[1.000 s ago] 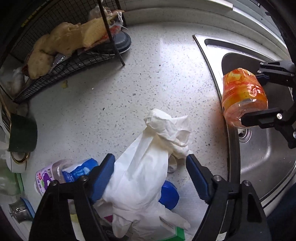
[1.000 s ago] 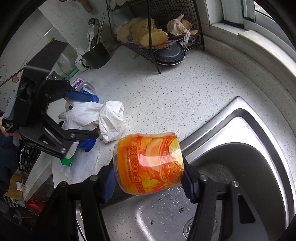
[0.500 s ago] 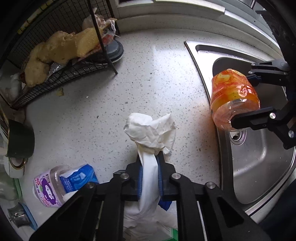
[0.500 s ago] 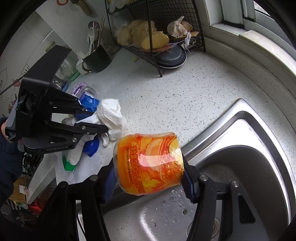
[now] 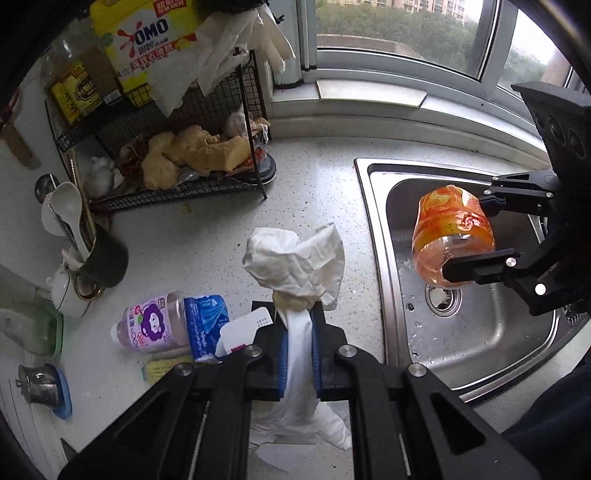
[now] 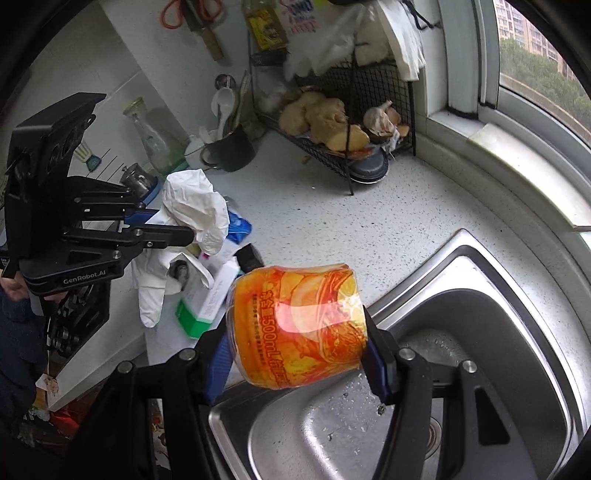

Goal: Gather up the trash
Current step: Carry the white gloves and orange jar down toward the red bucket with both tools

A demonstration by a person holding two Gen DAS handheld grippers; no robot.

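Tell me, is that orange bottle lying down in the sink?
No, the orange bottle is clamped between the right gripper's fingers and held in the air above the sink.

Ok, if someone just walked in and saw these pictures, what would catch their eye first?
Probably the bright orange bottle, clamped sideways in the right gripper over the steel sink. Next, the white glove bunched up and pinched in the left gripper above the speckled counter, with bottles and packets scattered beneath it.

Speckled white countertop (image 5: 207,236) w/ steel sink (image 5: 491,343), daylit window (image 5: 399,33) behind, white wall (image 6: 122,74).
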